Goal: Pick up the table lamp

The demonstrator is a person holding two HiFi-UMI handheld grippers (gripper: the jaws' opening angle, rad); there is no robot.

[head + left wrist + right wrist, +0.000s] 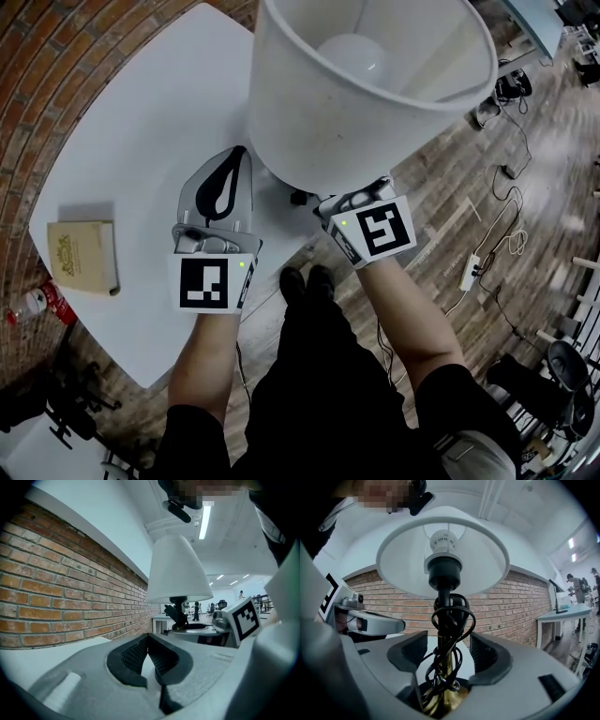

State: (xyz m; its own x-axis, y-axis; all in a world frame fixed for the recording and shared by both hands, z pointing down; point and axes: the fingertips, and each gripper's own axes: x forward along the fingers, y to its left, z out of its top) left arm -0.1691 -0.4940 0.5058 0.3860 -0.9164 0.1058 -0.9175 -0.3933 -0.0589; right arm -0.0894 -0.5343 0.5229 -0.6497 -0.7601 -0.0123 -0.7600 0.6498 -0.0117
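The table lamp stands on the white table (141,122), its white shade (366,84) filling the top of the head view with the bulb showing inside. In the right gripper view its brass stem (443,677), wrapped in black cord (447,620), rises between the pads of my right gripper (447,651), which is open and not pressing on it. From above, the shade hides those fingertips; only the marker cube (382,231) shows. My left gripper (240,157) is shut with nothing in it, level over the table left of the lamp shade (178,569).
A tan book (82,255) lies at the table's left edge. A bottle with a red label (37,305) lies on the floor beside it. A power strip and cables (472,270) lie on the wooden floor at right. A brick wall (61,597) runs behind the table.
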